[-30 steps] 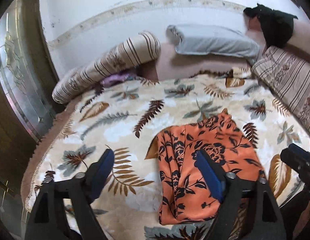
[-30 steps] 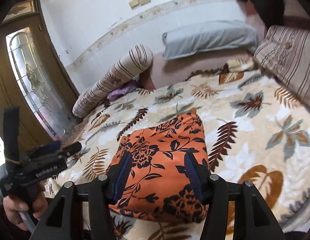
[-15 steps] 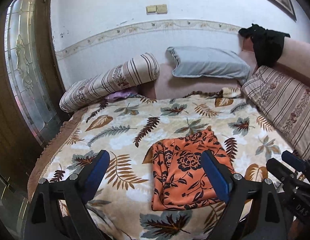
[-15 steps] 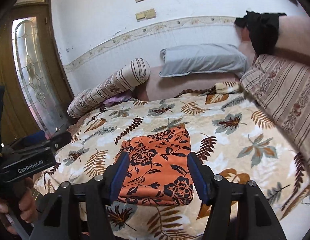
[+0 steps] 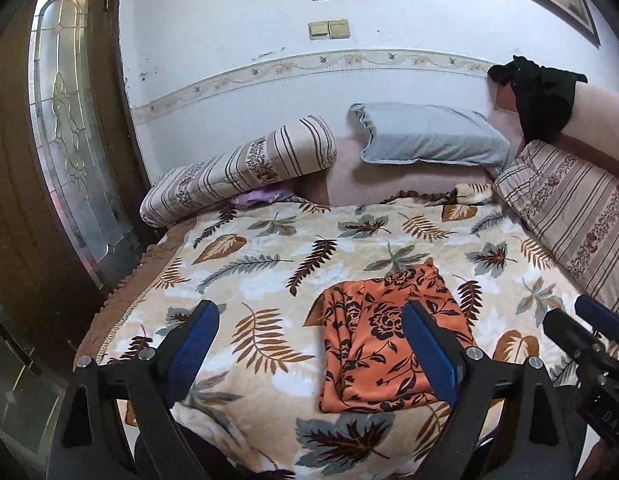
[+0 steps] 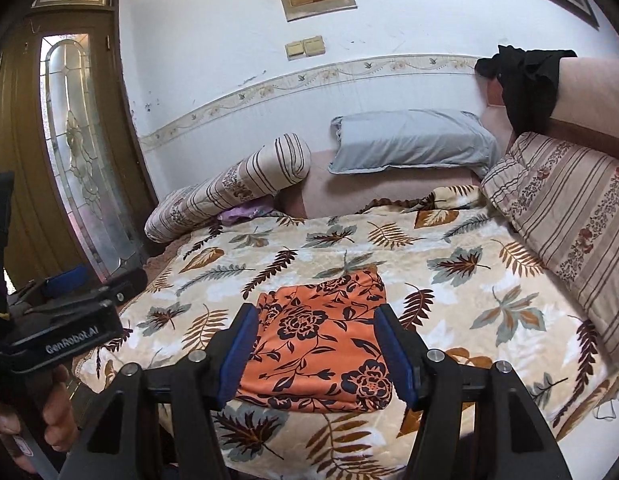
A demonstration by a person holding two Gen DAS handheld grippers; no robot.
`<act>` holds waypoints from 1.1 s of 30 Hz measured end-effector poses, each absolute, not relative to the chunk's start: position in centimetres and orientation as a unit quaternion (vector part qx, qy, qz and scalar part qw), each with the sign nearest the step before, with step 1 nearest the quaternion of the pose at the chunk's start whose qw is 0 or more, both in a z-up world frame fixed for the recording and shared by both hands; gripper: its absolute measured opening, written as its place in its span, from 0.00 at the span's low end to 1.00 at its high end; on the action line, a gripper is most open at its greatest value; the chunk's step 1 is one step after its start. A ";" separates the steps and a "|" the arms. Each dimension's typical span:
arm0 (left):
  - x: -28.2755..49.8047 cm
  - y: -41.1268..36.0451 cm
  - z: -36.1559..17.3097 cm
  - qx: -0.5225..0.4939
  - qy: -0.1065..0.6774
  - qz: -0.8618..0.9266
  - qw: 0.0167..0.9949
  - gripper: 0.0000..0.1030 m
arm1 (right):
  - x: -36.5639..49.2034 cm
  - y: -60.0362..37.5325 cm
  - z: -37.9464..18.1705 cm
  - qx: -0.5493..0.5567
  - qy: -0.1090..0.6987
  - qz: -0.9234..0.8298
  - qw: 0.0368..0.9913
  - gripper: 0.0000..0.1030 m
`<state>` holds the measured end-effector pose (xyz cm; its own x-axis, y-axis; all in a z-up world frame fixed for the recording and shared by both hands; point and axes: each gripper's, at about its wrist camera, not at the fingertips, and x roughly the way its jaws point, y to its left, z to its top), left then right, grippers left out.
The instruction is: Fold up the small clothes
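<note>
Folded orange floral garment lies flat on the leaf-print blanket covering the bed. Left gripper and right gripper both hang above it with jaws spread and seemingly nothing between them, neither touching the cloth.

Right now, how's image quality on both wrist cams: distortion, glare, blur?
Left wrist view: heavy fisheye, the wall border bows, corners go black; the door glass is bright but not blown out; folded orange cloth is sharp. Right wrist view: same bowing and dark corners, cloth crisp, no motion blur; soft daylight, faint shadows.
</note>
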<state>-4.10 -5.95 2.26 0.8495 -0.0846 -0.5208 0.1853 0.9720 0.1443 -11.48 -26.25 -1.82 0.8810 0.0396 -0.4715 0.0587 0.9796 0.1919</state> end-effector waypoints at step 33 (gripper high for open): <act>-2.5 -4.6 1.7 0.089 0.275 -0.105 0.951 0.90 | -8.8 -24.3 -3.4 0.086 0.281 -0.006 0.956 0.62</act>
<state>-2.49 -4.58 1.69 0.8264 -0.1514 -0.5424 0.2496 0.9619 0.1118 -8.81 -24.30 -3.39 0.8417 0.0367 -0.5386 0.0595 0.9853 0.1601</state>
